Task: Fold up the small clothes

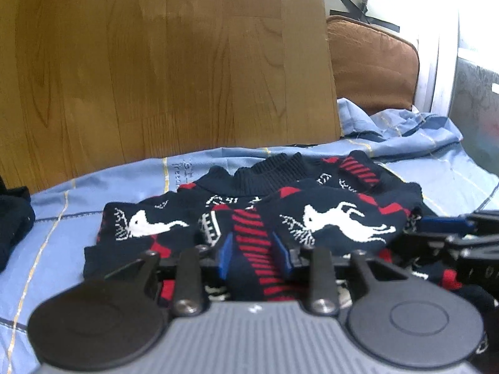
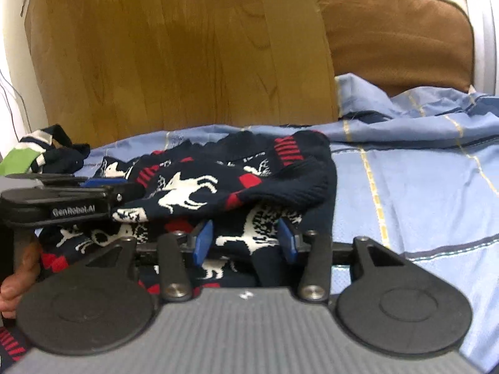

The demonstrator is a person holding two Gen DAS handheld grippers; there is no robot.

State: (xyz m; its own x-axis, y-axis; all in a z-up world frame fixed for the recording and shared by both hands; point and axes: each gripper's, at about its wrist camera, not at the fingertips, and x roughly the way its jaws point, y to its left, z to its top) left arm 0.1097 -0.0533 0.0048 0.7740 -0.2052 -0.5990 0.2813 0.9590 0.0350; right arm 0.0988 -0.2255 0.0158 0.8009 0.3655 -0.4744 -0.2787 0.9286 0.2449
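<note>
Closest to us, our left gripper [image 1: 256, 251] has its blue pads a little apart, with a red-striped fold of the sweater [image 1: 312, 215] lying between them. We cannot tell if the pads press on it. Our right gripper [image 2: 245, 239] has its pads wider apart, and sweater cloth with white deer lies between them, not squeezed. A hand [image 2: 14, 283] holds the left tool. The dark sweater lies bunched on the blue checked sheet [image 2: 421, 193]. More dark clothes [image 2: 53, 152] sit to the left. Behind stand a wooden board [image 1: 162, 62] and a brown cushion [image 2: 396, 31].
</note>
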